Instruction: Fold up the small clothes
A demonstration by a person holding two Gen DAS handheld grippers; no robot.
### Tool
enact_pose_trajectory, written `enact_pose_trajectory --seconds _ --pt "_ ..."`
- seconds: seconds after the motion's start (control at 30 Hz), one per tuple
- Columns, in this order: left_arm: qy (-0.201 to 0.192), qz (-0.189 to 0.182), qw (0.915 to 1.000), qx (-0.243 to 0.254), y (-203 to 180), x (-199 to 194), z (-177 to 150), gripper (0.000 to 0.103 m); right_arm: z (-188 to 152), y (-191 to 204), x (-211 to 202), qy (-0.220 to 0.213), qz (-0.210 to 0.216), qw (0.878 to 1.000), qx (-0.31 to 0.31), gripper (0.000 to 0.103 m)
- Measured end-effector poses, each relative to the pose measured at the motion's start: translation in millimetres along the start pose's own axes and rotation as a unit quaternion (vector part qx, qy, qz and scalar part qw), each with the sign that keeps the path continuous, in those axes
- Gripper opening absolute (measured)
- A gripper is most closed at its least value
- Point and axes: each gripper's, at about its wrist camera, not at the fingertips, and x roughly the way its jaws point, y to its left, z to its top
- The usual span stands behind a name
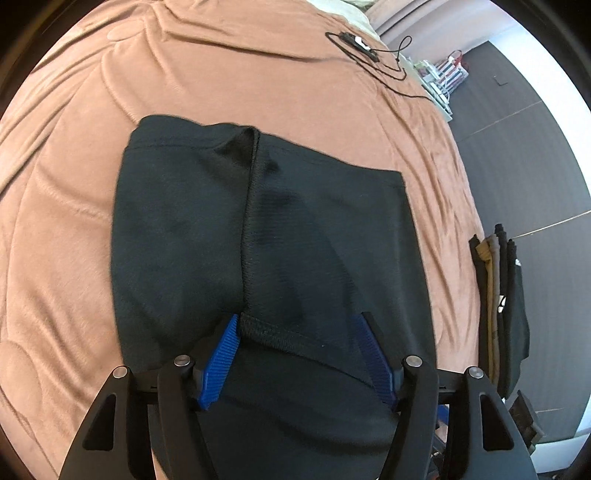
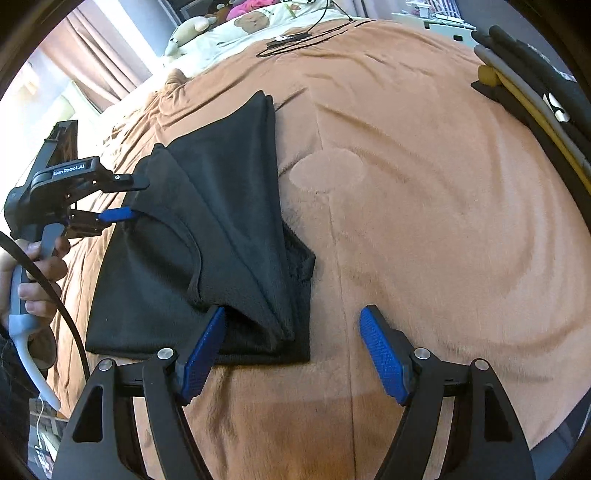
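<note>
A: Black garment point(image 2: 192, 258) flat on the brown blanket point(image 2: 424, 221) of the bed, partly folded, layers overlapping toward its right edge. Raised seam down the middle in the left wrist view.

B: Left gripper point(image 1: 299, 321)?

A: Jaws spread, blue pads point(image 1: 221, 354) standing on either side of a hemmed fold of the garment. Cloth between them, not pinched as far as visible. From the right wrist view, seen at the garment's far left edge, one blue finger touching the fabric, held by a hand point(image 2: 37, 269) on the grey handle.

B: Right gripper point(image 2: 291, 314)?

A: Also spread wide. Left pad point(image 2: 203, 354) resting against the garment's near edge, right pad point(image 2: 384, 354) over bare blanket, well apart from the cloth. Nothing gripped.

B: Anything else on the bed?

A: Stack of folded clothes point(image 1: 502, 306) at the right edge, dark and tan pieces. Black cable point(image 2: 295, 38) with a small device near the far end. Plush toys point(image 2: 192, 33) and a pale pillow past that. Curtains point(image 2: 92, 59) at the upper left.
</note>
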Motion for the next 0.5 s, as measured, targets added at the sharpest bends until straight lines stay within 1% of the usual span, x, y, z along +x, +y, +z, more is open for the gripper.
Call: enact_pose_trajectory --seconds 0.3,0.5 --pt "-0.003 -0.025 0.9996 0.015 -22.0 9.0 22.2 0.065 15.1 -12.2 6.8 -0.015 0.007 0.999 0.032 0.073" --pt "-0.005 -0.031 0.9991 0.028 -42.7 20.8 42.8 0.065 21.6 -23.6 3.7 -0.021 0.012 0.998 0.051 0.073"
